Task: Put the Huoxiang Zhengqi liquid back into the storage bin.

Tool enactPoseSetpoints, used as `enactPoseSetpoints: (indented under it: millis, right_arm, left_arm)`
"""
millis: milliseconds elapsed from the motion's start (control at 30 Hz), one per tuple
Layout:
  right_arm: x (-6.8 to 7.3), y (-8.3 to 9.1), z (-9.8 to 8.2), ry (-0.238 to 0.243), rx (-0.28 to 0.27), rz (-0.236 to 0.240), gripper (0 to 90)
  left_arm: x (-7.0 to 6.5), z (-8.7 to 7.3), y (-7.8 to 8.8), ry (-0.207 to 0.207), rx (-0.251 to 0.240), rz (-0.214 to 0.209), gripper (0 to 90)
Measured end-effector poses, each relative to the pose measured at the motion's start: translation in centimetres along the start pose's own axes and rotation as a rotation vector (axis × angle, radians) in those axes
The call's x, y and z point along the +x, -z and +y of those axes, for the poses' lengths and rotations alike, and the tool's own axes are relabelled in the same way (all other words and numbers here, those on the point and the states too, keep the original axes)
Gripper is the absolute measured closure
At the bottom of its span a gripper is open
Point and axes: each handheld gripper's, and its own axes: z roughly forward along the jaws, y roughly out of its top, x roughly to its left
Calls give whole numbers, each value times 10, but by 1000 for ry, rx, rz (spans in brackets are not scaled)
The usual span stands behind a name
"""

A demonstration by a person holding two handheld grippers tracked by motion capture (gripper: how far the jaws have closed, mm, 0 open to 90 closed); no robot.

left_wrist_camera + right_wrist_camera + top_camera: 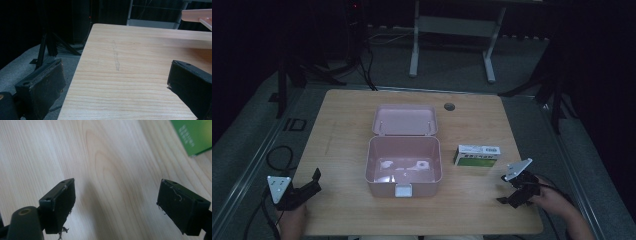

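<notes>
Two tongs, both empty, and one small carton (pixel 477 155) between me and the job as I read it: getting that carton into the pink box (pixel 404 167). I take the box as my landmark. It sits mid-table with its lid (pixel 405 120) thrown back flat on the far side, the tub open upward.

The carton lies just to the right of the box, apart from it, flat on its broad face, its long axis running left-right along the box's right wall line rather than pointing at me. My right tongs (pixel 512 192) rest on the table (pixel 347 115) right of the box and nearer me than the carton, jaws spread wide with bare wood between them; the carton's green corner (pixel 195 137) shows up ahead and off to one side of those jaws. My left tongs (pixel 304 192) sit well left of the box, also spread, holding nothing. So the right hand is clearly the nearer one.

The carton looks like thin printed card, white on top, green on the side, sharp-edged and light. The box is smooth glossy plastic with rounded corners and a pale latch (pixel 403 190) on its near wall. The table is matte grained wood.
</notes>
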Motion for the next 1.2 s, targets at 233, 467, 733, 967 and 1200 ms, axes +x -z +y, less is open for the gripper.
enactPoseSetpoints:
  millis: [233,467,733,967,1200]
  right_arm:
    - [8,0,33,109,175,24,146]
    - [22,-4,74,222,295,40,134]
    - [26,-7,107,249,372,128,140]
    - [39,0,125,395,371,110,122]
    - [35,2,136,358,395,83,112]
  left_arm:
    - [0,0,0,0,0,-1,14]
    - [0,0,0,0,1,-3,13]
    - [0,0,0,1,0,-6,13]
    - [0,0,0,1,-1,-6,13]
    - [0,0,0,0,1,-6,14]
